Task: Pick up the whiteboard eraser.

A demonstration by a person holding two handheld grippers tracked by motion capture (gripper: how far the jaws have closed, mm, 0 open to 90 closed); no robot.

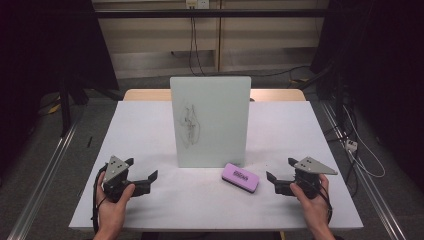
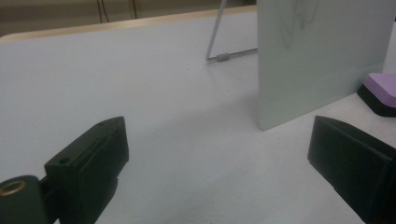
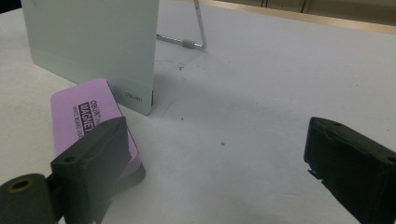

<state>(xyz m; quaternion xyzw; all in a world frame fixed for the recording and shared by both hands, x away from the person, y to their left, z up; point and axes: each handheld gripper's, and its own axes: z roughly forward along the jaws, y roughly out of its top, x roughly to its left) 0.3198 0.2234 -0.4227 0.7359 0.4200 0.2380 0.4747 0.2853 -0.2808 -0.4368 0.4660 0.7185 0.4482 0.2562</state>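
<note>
A small whiteboard (image 1: pixel 211 120) stands upright on a wire stand at the table's middle, with a dark scribble on its face. A purple eraser (image 1: pixel 240 177) with a black base lies flat in front of its right corner. My left gripper (image 1: pixel 146 176) rests near the front left of the table, open, nothing between its jaws. My right gripper (image 1: pixel 280 175) rests at the front right, open and empty, just right of the eraser. In the left gripper view the whiteboard (image 2: pixel 322 56) and eraser (image 2: pixel 380 93) are ahead at right. The right gripper view has the eraser (image 3: pixel 88 123) behind the left jaw.
The white table (image 1: pixel 150 125) has a wooden strip along its far edge. The whiteboard's wire stand (image 3: pixel 194 37) sticks out behind it. Cables hang on the back wall and lie on the floor at right. Metal rails run along the floor on both sides.
</note>
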